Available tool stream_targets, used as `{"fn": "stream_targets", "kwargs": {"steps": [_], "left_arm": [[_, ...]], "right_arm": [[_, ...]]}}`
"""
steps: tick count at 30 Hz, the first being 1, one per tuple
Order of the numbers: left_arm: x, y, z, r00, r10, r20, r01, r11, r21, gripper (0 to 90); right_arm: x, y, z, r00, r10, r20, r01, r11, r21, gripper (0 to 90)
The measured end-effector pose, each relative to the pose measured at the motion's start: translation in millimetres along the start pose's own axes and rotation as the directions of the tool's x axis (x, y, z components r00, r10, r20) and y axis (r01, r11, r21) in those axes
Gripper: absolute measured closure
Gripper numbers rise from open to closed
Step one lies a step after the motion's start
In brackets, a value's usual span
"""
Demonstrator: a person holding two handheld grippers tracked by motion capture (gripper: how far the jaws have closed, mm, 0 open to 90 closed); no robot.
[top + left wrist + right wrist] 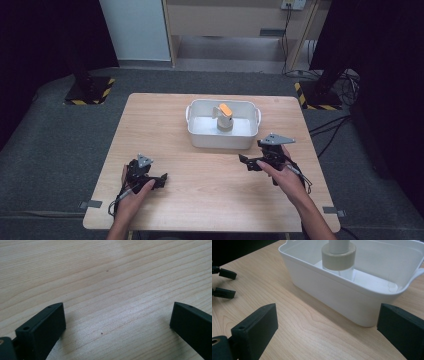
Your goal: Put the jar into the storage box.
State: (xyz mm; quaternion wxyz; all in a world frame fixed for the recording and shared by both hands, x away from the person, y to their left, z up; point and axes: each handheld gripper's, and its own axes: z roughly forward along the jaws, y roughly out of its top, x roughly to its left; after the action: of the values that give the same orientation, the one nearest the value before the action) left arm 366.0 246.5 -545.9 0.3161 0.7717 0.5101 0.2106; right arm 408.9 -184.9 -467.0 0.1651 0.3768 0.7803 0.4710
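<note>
High view: bottle (224,117) beyond right hand-held gripper (250,163)

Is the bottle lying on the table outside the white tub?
No, the bottle stands upright inside the white tub.

worktop (165,130): pale wood, fine darker grain lines
rectangular plastic tub (222,140): plain white
small bottle in the tub (224,118): beige collar, orange cap
left tool (159,181): matte black
right tool (245,161): matte black
floor (60,150): dark grey carpet
</note>
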Motion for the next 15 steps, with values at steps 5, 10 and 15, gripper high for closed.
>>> {"fn": "stream_targets", "kwargs": {"steps": [5, 10, 15], "left_arm": [[0.0, 0.0, 0.0, 1.0000, -0.001, 0.000, 0.001, 1.0000, -0.001, 0.0], [0.0, 0.0, 0.0, 1.0000, 0.000, 0.000, 0.000, 1.0000, 0.000, 0.0], [0.0, 0.0, 0.0, 1.0000, 0.000, 0.000, 0.000, 1.0000, 0.000, 0.0]], "right_arm": [[-1.8, -8.4, -5.0, 0.9999, 0.009, 0.011, -0.009, 1.0000, 0.003, 3.7], [-3.2, -21.2, -10.6, 0.9995, 0.028, 0.011, -0.029, 0.9993, 0.025, 4.0], [-4.5, -34.6, -16.8, 0.9991, 0.034, 0.025, -0.035, 0.9985, 0.041, 3.9]]}}
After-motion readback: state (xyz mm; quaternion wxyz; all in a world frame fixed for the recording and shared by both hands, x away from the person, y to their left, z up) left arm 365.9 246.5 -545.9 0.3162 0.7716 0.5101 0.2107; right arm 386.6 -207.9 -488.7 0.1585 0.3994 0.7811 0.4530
